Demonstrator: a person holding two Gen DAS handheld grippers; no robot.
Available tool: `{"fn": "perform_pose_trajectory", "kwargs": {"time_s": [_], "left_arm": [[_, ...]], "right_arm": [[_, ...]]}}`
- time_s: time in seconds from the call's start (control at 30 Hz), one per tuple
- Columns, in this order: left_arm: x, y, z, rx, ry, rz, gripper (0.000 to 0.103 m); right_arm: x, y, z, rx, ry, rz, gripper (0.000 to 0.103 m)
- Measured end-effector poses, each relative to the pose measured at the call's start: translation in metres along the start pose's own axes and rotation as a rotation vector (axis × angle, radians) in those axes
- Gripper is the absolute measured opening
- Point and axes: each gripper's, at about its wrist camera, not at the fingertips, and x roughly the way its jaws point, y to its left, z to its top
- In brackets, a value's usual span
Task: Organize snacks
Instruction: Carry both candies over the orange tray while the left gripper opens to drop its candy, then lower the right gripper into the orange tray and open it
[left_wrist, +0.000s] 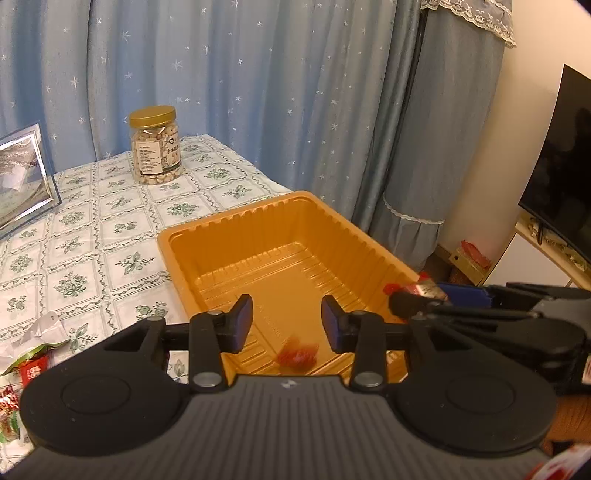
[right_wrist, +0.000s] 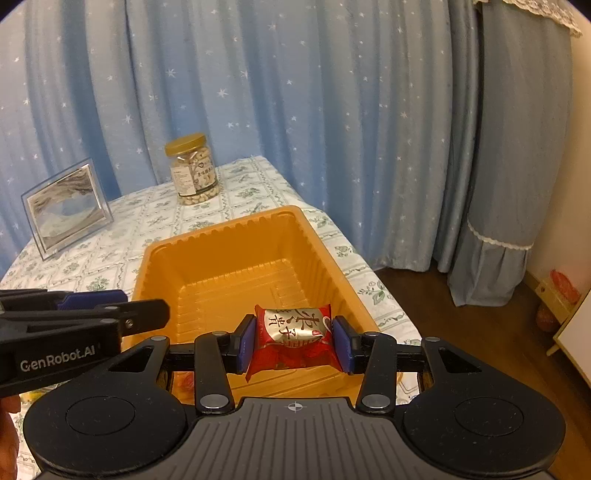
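An orange plastic tray sits on the floral tablecloth. My left gripper is open and empty above the tray's near end, where a blurred red snack packet lies or falls below it. My right gripper is shut on a red and silver snack packet, held above the tray's near right part. That right gripper also shows at the right of the left wrist view with the packet in it. The left gripper shows at the left of the right wrist view.
A jar of nuts with a gold lid stands at the table's far side. A picture frame stands at the left. More snack packets lie at the near left. The table edge drops right of the tray. A TV is at the right.
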Motion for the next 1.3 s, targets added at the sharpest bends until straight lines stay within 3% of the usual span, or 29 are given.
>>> {"fn": "perform_pose_trajectory", "kwargs": {"time_s": [0.37, 0.47, 0.57, 0.6, 0.83, 0.97, 1.3], "left_arm": [[-0.022, 0.019, -0.012, -0.045, -0.024, 0.067, 0.04], [-0.028, 0.024, -0.015, -0.048, -0.026, 0.087, 0.046], [-0.033, 0.029, -0.018, -0.06, -0.028, 0.102, 0.049], [-0.036, 0.031, -0.02, -0.067, -0.029, 0.106, 0.05], [-0.065, 0.045, -0.035, -0.105, -0.045, 0.163, 0.052], [-0.09, 0.053, -0.047, -0.136, -0.055, 0.204, 0.058], [-0.157, 0.08, -0.082, -0.219, -0.067, 0.313, 0.062]], "right_arm": [[0.006, 0.013, 0.006, -0.004, 0.002, 0.033, 0.045], [0.01, 0.017, 0.007, -0.014, -0.002, 0.053, 0.046], [0.011, 0.019, 0.008, -0.013, -0.008, 0.062, 0.072], [0.01, 0.019, 0.008, -0.008, -0.016, 0.067, 0.074], [-0.007, 0.02, 0.008, 0.017, -0.015, 0.058, 0.074], [-0.024, 0.027, 0.006, 0.031, -0.02, 0.068, 0.074], [-0.073, 0.072, -0.016, -0.006, -0.027, 0.142, 0.074]]}}
